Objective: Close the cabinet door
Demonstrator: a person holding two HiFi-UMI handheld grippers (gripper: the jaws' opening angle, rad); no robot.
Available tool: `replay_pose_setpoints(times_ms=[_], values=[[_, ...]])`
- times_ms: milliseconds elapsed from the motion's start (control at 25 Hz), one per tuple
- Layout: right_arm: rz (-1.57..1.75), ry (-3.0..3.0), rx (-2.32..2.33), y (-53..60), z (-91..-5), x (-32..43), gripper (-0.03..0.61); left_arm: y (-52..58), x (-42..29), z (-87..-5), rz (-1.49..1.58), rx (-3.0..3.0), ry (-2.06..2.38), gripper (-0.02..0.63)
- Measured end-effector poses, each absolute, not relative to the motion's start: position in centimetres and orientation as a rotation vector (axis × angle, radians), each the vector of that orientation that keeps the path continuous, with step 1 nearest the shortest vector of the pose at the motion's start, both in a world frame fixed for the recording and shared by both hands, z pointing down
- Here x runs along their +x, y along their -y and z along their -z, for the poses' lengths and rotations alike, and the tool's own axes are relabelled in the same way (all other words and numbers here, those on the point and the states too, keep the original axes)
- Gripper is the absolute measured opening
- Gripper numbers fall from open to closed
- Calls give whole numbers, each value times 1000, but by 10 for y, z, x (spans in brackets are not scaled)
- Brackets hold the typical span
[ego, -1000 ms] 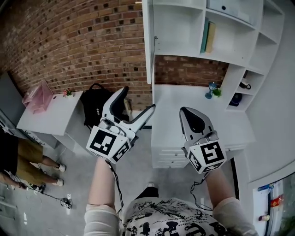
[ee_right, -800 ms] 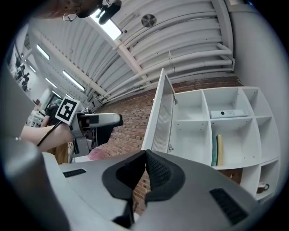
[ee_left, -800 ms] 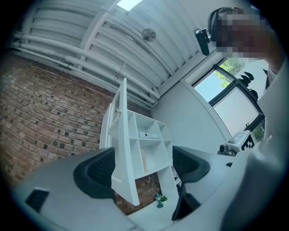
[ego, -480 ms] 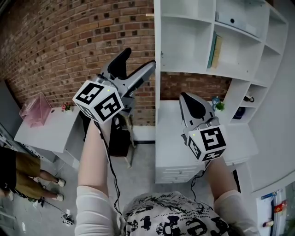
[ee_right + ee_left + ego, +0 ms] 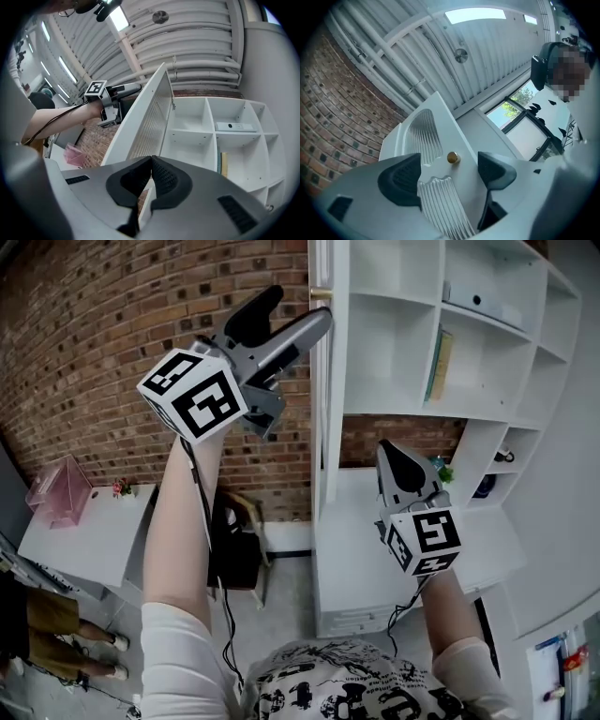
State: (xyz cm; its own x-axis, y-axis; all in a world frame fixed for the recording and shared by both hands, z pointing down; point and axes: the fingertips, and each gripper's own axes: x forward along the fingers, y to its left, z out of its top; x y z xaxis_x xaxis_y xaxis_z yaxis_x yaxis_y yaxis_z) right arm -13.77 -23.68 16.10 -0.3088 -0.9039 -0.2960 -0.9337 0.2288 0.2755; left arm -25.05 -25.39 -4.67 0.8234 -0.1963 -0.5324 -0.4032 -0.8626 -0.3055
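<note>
Head view: book [image 5: 438,364] in cabinet [image 5: 384,352] (upright)

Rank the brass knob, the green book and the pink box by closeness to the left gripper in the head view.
Measured from the left gripper:
1. brass knob, right at its jaw tips.
2. green book, off to the right.
3. pink box, far down at the left.

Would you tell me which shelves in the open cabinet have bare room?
The two compartments beside the cabinet door are bare, and so is the desktop below. Right of them it is crowded: a white box and a book.
</note>
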Motion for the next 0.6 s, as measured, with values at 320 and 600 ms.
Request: replay_pose_setpoints(times_ms=[320, 600], values=[[-626, -2343, -1857, 260, -161, -130, 15, 261, -239, 57, -695, -2586, -283, 186], [-619, -2344, -1871, 269, -169, -130, 15, 254, -224, 57, -619, -2574, -157, 100]])
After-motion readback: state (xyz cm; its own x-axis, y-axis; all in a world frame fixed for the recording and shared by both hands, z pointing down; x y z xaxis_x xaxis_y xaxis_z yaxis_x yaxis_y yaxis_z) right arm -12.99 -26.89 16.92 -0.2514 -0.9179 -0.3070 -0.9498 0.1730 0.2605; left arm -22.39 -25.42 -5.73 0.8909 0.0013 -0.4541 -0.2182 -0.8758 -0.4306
